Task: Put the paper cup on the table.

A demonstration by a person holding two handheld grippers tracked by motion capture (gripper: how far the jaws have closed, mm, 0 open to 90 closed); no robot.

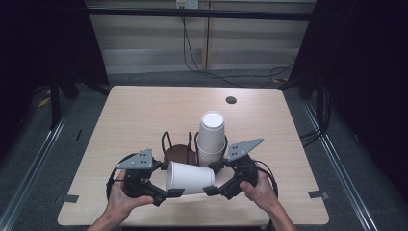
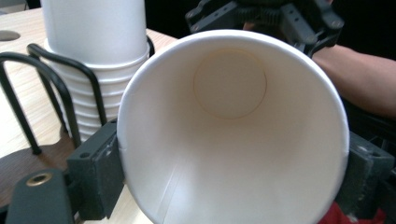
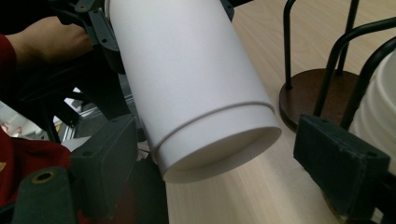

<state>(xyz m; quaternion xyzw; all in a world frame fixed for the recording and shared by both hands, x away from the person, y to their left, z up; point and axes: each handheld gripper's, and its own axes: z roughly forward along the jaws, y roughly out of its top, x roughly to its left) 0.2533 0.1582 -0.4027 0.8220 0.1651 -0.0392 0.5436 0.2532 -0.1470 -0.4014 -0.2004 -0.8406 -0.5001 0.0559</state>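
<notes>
A: We see the single white paper cup [image 1: 190, 177] lying on its side above the near part of the light wooden desk [image 1: 139, 110], between our two tools. The left hand-held gripper [image 1: 176, 193] is clamped on its wide rim end, a black pad pressed against each side of the mouth.

B: And the right hand-held gripper [image 1: 209, 190]?

A: Its jaws stand apart. In the right gripper view the cup's narrow base sits between the pads; the left one lies right beside the cup wall, the right one stays clear.

B: What lies behind the cup?

A: We see a black wire cup holder on a round dark wooden base [image 1: 179, 153], and in it a tall stack of white paper cups [image 1: 211, 137], standing upright just beyond the held cup.
</notes>
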